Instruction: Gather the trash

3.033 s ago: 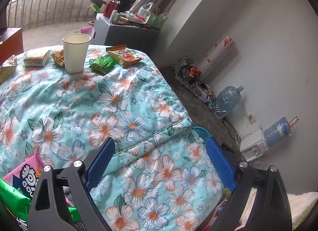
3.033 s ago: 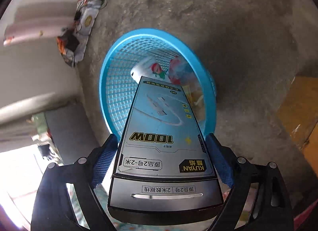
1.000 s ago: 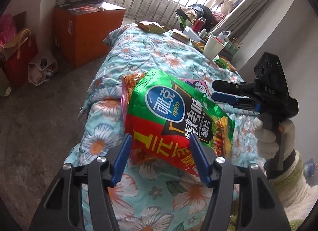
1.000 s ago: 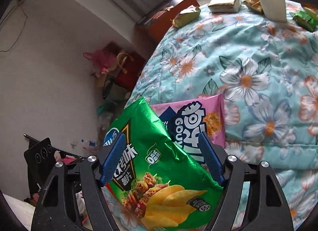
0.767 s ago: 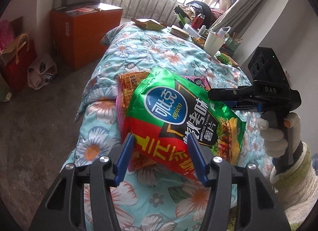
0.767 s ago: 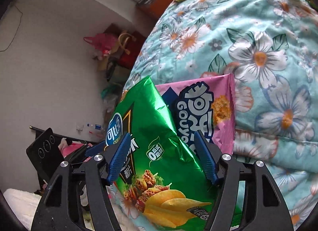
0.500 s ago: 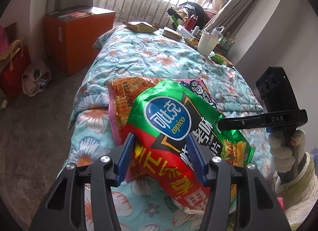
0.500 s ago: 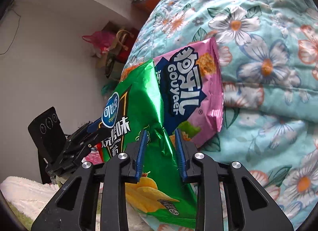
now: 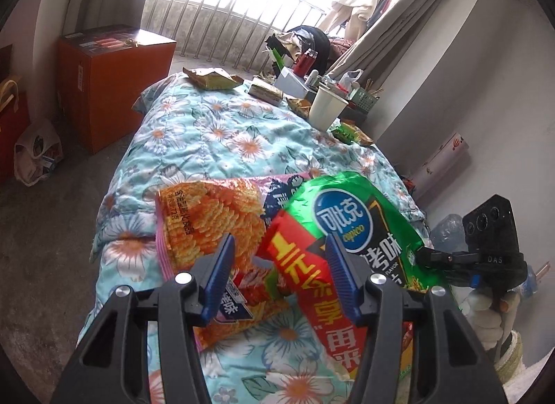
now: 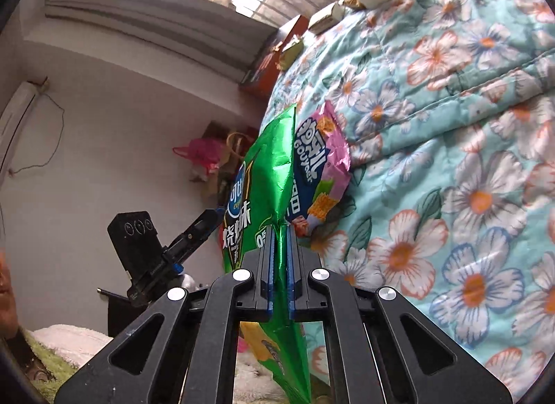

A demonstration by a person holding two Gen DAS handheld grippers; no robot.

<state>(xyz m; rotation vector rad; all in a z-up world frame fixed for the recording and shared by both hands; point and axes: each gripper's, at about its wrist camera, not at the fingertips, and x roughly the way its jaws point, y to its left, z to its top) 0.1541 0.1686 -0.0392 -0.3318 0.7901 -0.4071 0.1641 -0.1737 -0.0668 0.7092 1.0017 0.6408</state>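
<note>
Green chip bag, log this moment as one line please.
right claw: shut on green chip bag | left claw: open, over pink snack bag | bed

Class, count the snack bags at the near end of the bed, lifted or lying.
2: the green chip bag pinched in the right gripper, and the pink bag lying on the quilt behind it. Others may be hidden.

the chip bag (image 9: 350, 227) hangs above the near end of the bed (image 9: 222, 136), pinched in the right tongs (image 10: 280, 251) at its right edge. the left tongs (image 9: 277, 272) straddle its left corner. under it on the bed lies a snack packet (image 9: 208, 220). at the far end stands a paper cup (image 9: 326, 109), wrappers (image 9: 211, 78) beside it. a box (image 9: 104, 81) stands on the floor, left of the bed.
</note>
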